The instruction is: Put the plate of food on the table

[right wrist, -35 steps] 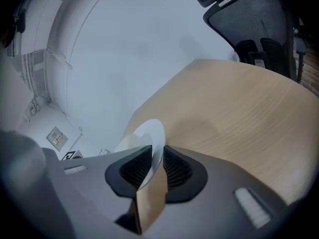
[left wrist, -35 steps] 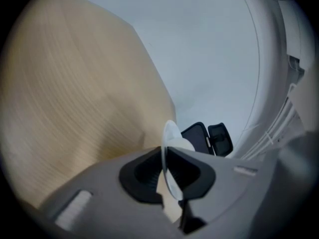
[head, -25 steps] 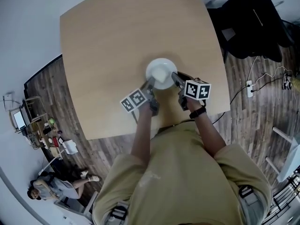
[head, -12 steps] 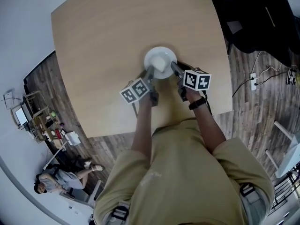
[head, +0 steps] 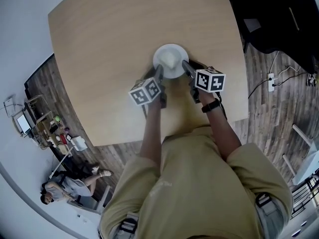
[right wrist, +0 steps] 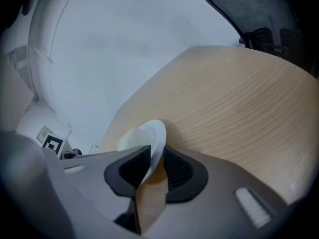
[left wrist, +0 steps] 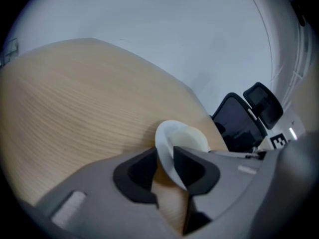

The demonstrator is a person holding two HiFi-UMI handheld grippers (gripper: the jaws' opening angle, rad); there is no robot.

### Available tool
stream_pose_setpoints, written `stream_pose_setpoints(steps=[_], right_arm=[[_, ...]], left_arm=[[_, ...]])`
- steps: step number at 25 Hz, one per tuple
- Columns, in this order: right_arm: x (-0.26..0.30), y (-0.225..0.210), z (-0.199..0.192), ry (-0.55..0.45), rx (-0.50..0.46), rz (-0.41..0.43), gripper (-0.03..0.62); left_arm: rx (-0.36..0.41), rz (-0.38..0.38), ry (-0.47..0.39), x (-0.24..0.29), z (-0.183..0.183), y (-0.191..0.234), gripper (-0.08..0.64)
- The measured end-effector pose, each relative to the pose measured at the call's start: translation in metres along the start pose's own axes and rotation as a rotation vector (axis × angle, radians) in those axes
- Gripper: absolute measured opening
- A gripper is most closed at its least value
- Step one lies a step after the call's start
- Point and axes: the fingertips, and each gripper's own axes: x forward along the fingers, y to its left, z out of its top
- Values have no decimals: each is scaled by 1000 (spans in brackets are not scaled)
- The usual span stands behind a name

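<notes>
Two grippers meet the white plate (head: 171, 60) from its near side, and it rests on the wooden worktop (head: 109, 44), near the middle. The left gripper (left wrist: 164, 161) is opening its jaws: the rim stands between the pads with bare wood showing beside it, so nothing is clamped. The right gripper (right wrist: 157, 159) has the rim between close-set pads; whether they press on it I cannot tell. Pale food (head: 170, 58) lies on the plate, too washed out to identify, and each gripper's body hides the near rim.
</notes>
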Motion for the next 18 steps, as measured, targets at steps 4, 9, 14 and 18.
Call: stream_pose_setpoints(steps=[4, 9, 14, 18], right_arm=[[3, -3, -2, 35, -53, -37, 91], [-5, -13, 0, 21, -93, -103, 183], [-29, -10, 7, -43, -103, -115, 184], [-54, -2, 18, -139, -156, -124, 166]], left_arm=[[17, 52, 2, 3, -3, 4, 107], [94, 139, -37, -4, 5, 8, 149], [135, 151, -110, -37, 19, 9, 153], [150, 142, -180, -63, 24, 3, 153]])
